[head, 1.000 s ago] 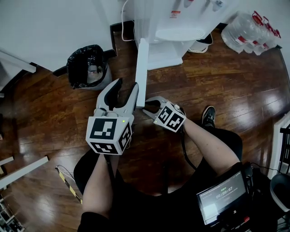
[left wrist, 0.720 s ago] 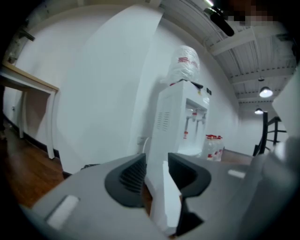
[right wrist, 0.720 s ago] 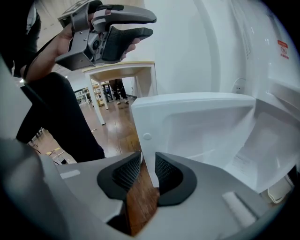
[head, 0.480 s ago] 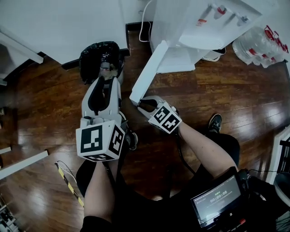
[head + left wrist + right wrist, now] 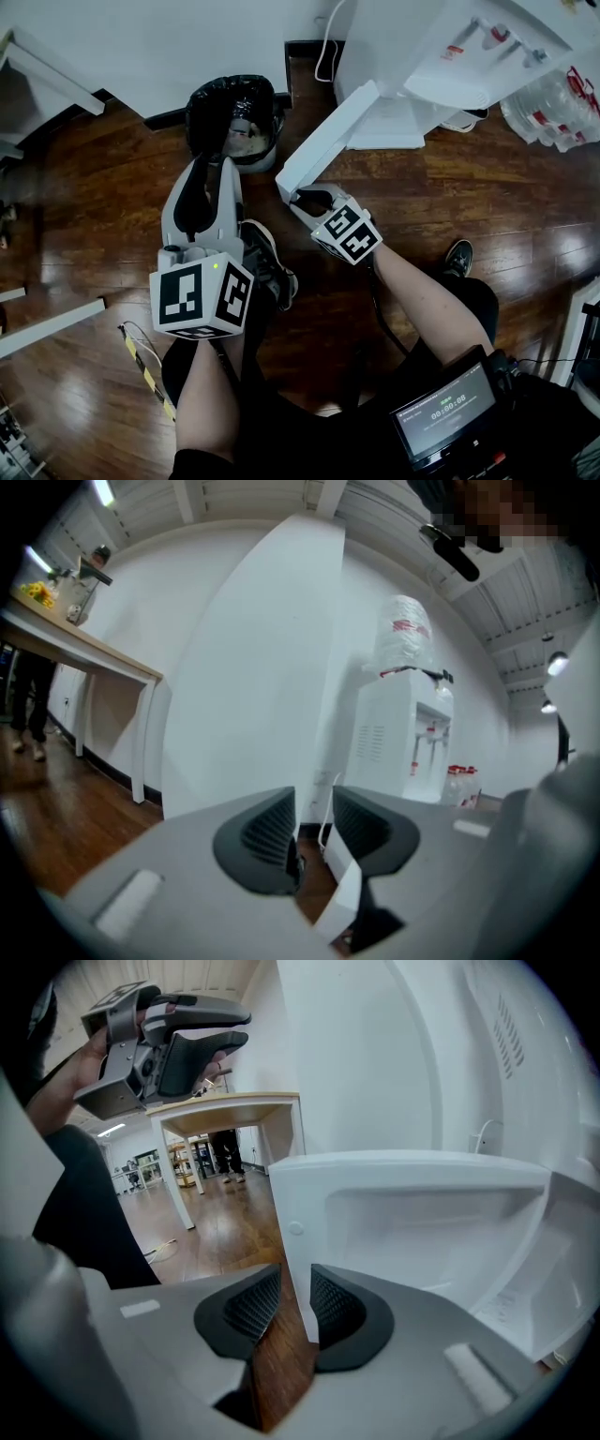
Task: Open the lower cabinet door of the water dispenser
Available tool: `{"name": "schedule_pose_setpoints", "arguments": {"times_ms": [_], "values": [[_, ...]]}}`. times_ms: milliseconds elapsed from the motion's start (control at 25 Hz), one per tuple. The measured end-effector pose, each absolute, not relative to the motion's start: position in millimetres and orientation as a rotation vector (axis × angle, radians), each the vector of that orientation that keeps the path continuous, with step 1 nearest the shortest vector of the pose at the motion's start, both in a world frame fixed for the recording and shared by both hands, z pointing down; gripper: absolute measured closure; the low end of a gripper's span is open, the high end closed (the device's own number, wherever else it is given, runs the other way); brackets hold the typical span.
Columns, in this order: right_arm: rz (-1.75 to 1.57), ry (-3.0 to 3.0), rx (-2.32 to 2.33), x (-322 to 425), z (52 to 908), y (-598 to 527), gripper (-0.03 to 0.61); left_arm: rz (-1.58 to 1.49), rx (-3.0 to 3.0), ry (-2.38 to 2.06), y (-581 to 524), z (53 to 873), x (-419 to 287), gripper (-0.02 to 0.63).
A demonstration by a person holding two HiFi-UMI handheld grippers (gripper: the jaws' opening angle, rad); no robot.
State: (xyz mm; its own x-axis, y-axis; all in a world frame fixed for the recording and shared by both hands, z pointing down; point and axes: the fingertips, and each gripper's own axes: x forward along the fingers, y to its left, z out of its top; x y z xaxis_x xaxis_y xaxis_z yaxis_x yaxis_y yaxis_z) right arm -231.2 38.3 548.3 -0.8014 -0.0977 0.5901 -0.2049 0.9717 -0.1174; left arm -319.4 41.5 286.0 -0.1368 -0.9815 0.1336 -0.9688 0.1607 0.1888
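The white water dispenser stands at the top right of the head view. Its lower cabinet door is swung out over the wooden floor. My right gripper is shut on the door's free edge. In the right gripper view the door shows its recessed inner face, and its edge runs between the pads of the right gripper. My left gripper hovers left of the door, near the bin. In its own view the left gripper has a narrow gap with nothing in it, and the dispenser stands ahead.
A black-lined trash bin stands by the wall, left of the door. Water bottles lie at the far right. A white desk juts in at the top left. The person's shoes are below the grippers.
The door has swung further out with my right gripper on its edge. My left gripper has moved left, away from the door and towards the bin, and its jaws stand closer together.
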Motion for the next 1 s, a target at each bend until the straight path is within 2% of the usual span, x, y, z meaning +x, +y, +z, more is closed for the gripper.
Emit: {"name": "schedule_pose_setpoints", "arguments": {"times_ms": [200, 400, 640, 840, 1000], "values": [[0.243, -2.505, 0.244, -251, 544, 31, 0.479, -0.061, 1.915, -2.152, 40, 287, -306, 0.468], [0.263, -2.509, 0.281, -250, 551, 23, 0.525, -0.056, 1.94, -2.125, 38, 288, -301, 0.468], [0.239, -2.495, 0.269, -244, 548, 28, 0.522, -0.046, 1.955, -2.099, 34, 289, -292, 0.468], [0.215, -2.494, 0.322, -217, 533, 16, 0.522, -0.066, 1.985, -2.075, 26, 284, -277, 0.468], [0.231, -2.53, 0.484, -166, 500, -20, 0.522, -0.083, 2.072, -2.005, 8, 281, -238, 0.468]]}}
